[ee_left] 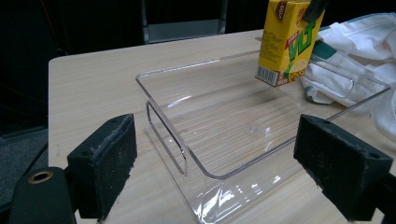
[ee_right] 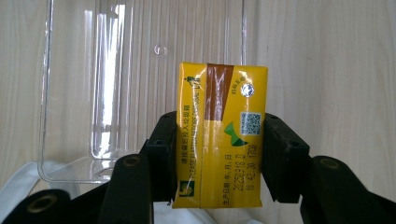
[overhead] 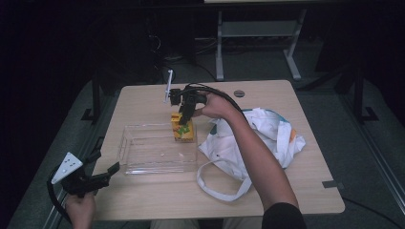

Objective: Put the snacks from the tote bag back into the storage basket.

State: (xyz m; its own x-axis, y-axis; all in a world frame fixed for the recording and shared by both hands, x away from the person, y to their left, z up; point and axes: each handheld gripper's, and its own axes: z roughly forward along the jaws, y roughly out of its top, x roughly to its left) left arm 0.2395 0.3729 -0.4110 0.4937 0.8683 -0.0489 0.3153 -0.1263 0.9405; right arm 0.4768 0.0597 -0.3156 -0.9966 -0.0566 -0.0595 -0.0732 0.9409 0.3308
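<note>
Right gripper view: fingers [ee_right: 285, 156] pinch the yellow juice carton [ee_right: 219, 135] — left gripper [ee_left: 224, 163] fingers spread wide, holding nothing.

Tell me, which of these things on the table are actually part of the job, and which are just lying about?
In the job:
- yellow drink carton, gripped by the right gripper
- clear plastic tray, over which it hangs

Lying about or idle:
- white cloth bag beside the tray
- left gripper, open, holding nothing

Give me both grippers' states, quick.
Left gripper: open, holding nothing, near the clear tray.
Right gripper: shut on the yellow carton, above the tray.
</note>
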